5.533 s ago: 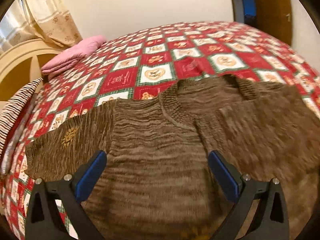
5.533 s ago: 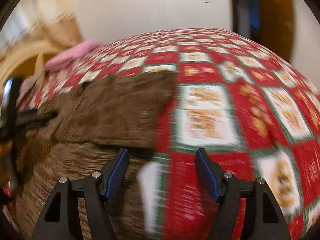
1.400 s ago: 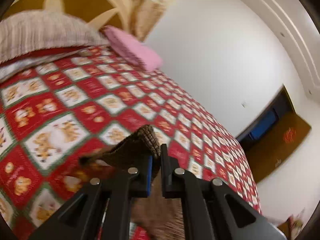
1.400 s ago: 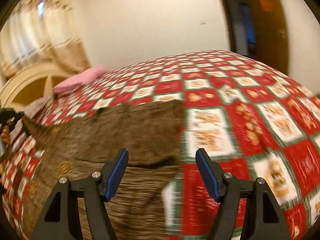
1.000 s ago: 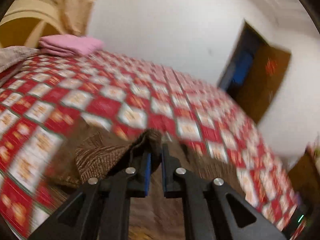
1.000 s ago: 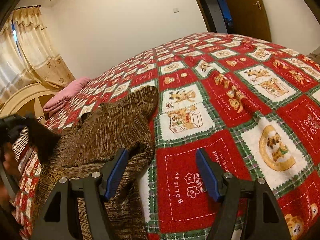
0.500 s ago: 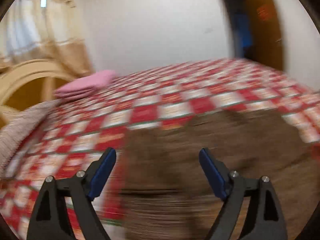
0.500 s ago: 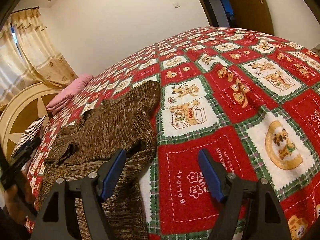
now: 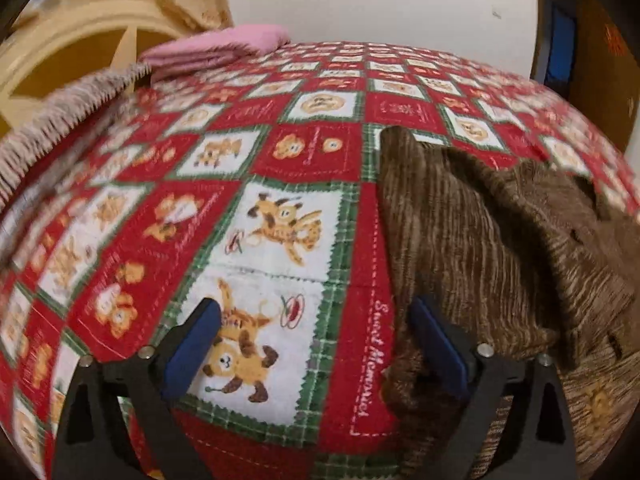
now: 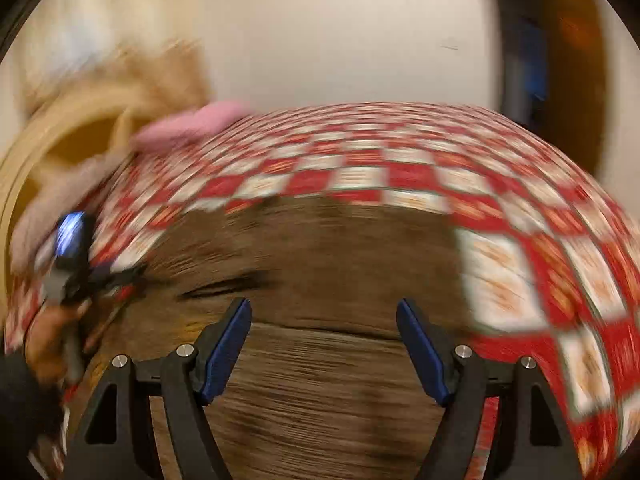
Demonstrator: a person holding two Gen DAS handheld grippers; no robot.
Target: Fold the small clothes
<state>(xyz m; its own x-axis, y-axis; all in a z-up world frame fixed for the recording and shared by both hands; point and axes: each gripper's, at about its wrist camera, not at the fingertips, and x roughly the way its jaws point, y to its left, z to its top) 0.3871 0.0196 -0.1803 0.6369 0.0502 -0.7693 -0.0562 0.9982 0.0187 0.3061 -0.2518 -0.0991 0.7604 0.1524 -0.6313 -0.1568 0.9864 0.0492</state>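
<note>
The brown striped knit sweater (image 9: 500, 240) lies at the frame's right on the red-and-white patchwork bedspread (image 9: 280, 240), both sleeves folded inward; the body fold remains. The left gripper (image 9: 316, 344), its jaws just opened, and the right gripper (image 10: 324, 348) gape empty.

Brown knit sweater (image 9: 480, 240) on bed, both sleeves folded inward.

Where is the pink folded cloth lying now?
In the left wrist view, the pink folded cloth lies at the upper left, on the far end of the red quilt, beside the cream headboard.
</note>
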